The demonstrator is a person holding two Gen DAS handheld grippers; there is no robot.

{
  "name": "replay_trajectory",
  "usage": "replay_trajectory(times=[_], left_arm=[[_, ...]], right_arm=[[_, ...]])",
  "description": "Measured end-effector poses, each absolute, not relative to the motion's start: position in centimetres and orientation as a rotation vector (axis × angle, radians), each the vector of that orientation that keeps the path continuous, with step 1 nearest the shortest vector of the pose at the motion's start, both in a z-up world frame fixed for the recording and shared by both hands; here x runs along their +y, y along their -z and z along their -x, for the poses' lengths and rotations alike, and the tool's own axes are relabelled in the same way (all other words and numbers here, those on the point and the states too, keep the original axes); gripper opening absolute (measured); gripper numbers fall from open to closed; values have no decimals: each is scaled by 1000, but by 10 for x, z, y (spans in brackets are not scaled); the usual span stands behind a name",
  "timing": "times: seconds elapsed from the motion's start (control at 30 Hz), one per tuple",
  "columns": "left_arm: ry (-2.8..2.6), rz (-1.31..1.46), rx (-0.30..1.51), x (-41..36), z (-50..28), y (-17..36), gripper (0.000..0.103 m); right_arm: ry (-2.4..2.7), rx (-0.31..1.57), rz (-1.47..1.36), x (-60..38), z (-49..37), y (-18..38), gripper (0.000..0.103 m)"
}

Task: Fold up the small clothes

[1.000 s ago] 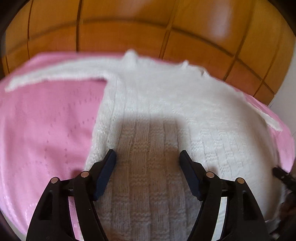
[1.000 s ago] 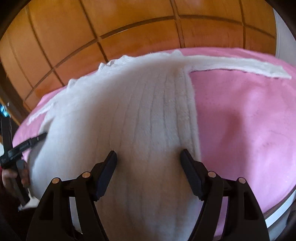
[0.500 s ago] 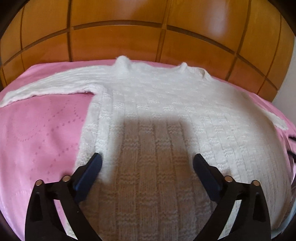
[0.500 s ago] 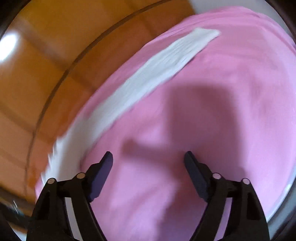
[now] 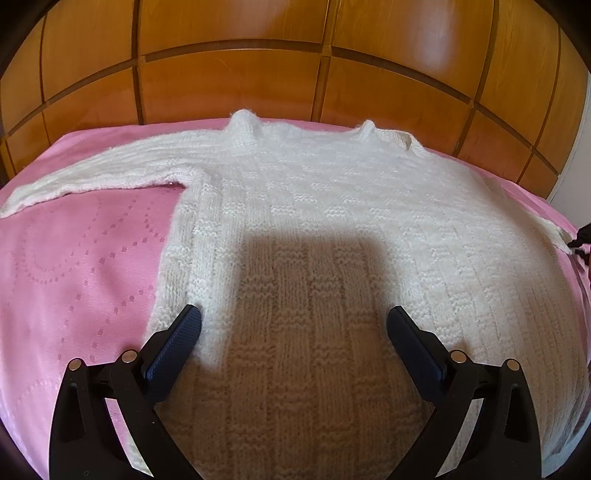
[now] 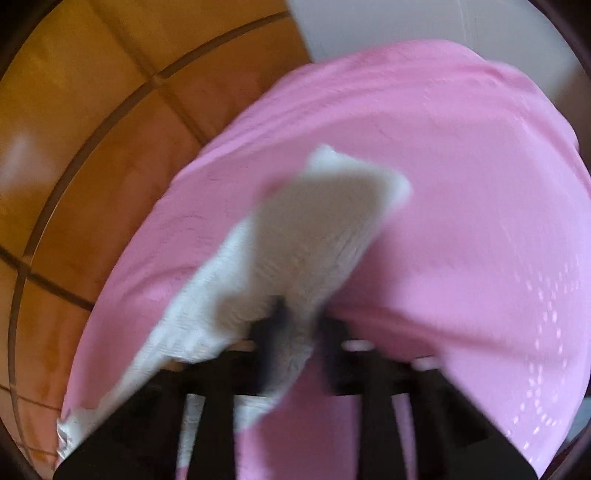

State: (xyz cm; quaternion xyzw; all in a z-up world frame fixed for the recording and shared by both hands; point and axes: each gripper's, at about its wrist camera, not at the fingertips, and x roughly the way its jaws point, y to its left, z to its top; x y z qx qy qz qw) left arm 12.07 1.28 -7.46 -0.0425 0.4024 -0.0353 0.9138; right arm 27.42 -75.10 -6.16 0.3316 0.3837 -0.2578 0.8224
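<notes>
A white knitted sweater [image 5: 332, 206] lies flat on the pink bedspread [image 5: 74, 258], collar toward the headboard and one sleeve [image 5: 96, 173] stretched out to the left. My left gripper [image 5: 293, 325] hangs open and wide over the lower body of the sweater, with nothing between its fingers. In the blurred right wrist view, my right gripper [image 6: 295, 321] is shut on the other sleeve [image 6: 314, 229] near its cuff. That sleeve stands up off the bedspread [image 6: 461, 184] past the fingertips.
A wooden panelled headboard [image 5: 295, 66] runs along the far side of the bed, also in the right wrist view [image 6: 92, 129]. A white wall [image 6: 424, 22] stands beyond the bed's right corner. A dark part shows at the right edge [image 5: 581, 236].
The left gripper's jaws widened, then stayed over the sweater's body. The right gripper swung from the body to the right sleeve, rolled, and closed on the sleeve near the cuff.
</notes>
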Motion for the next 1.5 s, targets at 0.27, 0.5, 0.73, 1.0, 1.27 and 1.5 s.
replay_trajectory(times=[0.27, 0.5, 0.73, 1.0, 1.27, 1.5], left_arm=[[82, 107, 819, 16, -120, 75, 99], [101, 133, 810, 19, -118, 75, 99], [160, 192, 851, 29, -121, 68, 98], [315, 468, 874, 37, -167, 42, 71], [357, 616, 966, -4, -259, 58, 71], [393, 578, 916, -22, -295, 39, 5]], right_arm=[[9, 672, -467, -578, -300, -37, 5], [-396, 755, -344, -374, -303, -34, 10], [-441, 822, -410, -325, -289, -3, 67], [-318, 889, -443, -405, -238, 32, 84], [-272, 881, -562, -454, -208, 50, 93], [-229, 819, -620, -484, -214, 35, 95]])
